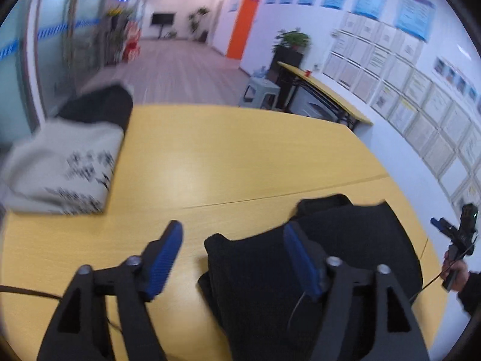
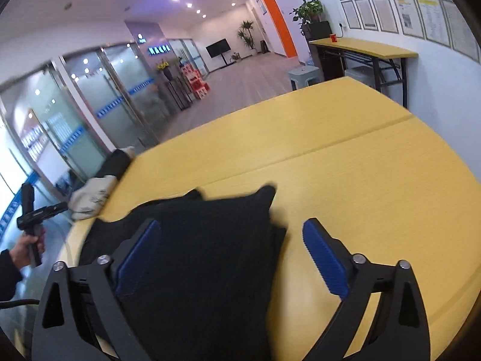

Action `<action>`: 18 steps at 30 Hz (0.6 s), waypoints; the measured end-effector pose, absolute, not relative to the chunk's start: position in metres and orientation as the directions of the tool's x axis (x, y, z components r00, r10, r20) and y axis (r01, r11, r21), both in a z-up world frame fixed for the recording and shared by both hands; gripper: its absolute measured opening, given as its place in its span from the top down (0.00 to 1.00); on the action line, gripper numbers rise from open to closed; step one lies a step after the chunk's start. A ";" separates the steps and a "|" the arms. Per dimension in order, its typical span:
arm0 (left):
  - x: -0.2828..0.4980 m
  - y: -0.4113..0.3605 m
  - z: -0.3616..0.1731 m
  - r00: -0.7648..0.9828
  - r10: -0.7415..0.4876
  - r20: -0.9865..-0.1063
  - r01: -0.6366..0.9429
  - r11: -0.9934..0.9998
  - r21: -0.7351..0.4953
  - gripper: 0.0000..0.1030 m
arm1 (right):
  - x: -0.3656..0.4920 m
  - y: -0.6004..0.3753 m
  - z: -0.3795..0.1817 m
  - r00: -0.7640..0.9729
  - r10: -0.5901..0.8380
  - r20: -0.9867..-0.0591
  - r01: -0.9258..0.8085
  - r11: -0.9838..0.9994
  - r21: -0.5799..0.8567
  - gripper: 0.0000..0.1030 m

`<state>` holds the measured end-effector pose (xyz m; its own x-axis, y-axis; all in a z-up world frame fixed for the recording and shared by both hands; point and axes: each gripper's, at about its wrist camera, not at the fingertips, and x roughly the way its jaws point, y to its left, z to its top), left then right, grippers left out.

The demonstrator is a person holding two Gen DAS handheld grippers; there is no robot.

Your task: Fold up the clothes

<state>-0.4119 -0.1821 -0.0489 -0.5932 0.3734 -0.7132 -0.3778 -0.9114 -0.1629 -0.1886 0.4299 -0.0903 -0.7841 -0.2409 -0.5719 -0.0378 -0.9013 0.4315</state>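
Observation:
A folded black garment lies on the yellow table near its front edge; it also shows in the right wrist view. My left gripper is open above the garment's left edge, empty. My right gripper is open above the garment's right edge, empty. The right gripper also shows far right in the left wrist view, held off the table. The left gripper shows far left in the right wrist view.
A folded beige garment with black print lies at the table's left, on a stack with a black garment behind it. A narrow yellow side table stands by the right wall. A grey stool stands beyond the table.

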 end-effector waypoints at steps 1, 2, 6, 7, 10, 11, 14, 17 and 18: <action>-0.396 -0.181 -0.033 -0.592 0.368 -0.717 -0.415 -0.902 -0.120 0.15 | -0.162 0.419 -0.097 -0.764 -0.265 -0.588 -0.055 -0.881 0.469 0.01; -0.385 -0.181 -0.022 -0.586 0.366 -0.723 -0.441 -0.893 -0.095 0.14 | -0.136 0.408 -0.105 -0.741 -0.288 -0.607 -0.076 -0.862 0.501 0.01; -0.353 -0.172 0.011 -0.542 0.367 -0.756 -0.553 -0.833 -0.008 0.00 | -0.056 0.361 -0.167 -0.627 -0.357 -0.693 -0.241 -0.757 0.607 0.01; -0.353 -0.162 0.010 -0.514 0.374 -0.772 -0.599 -0.801 0.010 0.00 | -0.045 0.356 -0.187 -0.602 -0.376 -0.705 -0.283 -0.725 0.628 0.02; -0.362 -0.123 -0.022 -0.405 0.367 -0.838 -0.747 -0.661 0.071 0.00 | -0.041 0.353 -0.222 -0.628 -0.359 -0.690 -0.363 -0.650 0.668 0.02; -0.366 -0.103 -0.038 -0.365 0.368 -0.855 -0.794 -0.603 0.079 0.00 | -0.044 0.353 -0.226 -0.650 -0.344 -0.677 -0.377 -0.627 0.681 0.04; -0.368 -0.037 -0.101 -0.257 0.390 -0.884 -0.919 -0.382 0.099 0.01 | -0.071 0.345 -0.227 -0.672 -0.281 -0.685 -0.386 -0.656 0.649 0.06; -0.367 0.013 -0.160 -0.186 0.381 -0.906 -0.969 -0.223 0.106 0.01 | -0.089 0.347 -0.229 -0.715 -0.219 -0.664 -0.421 -0.624 0.659 0.05; -0.365 0.025 -0.175 -0.161 0.384 -0.909 -0.977 -0.194 0.091 0.01 | -0.095 0.349 -0.230 -0.728 -0.199 -0.656 -0.433 -0.609 0.665 0.05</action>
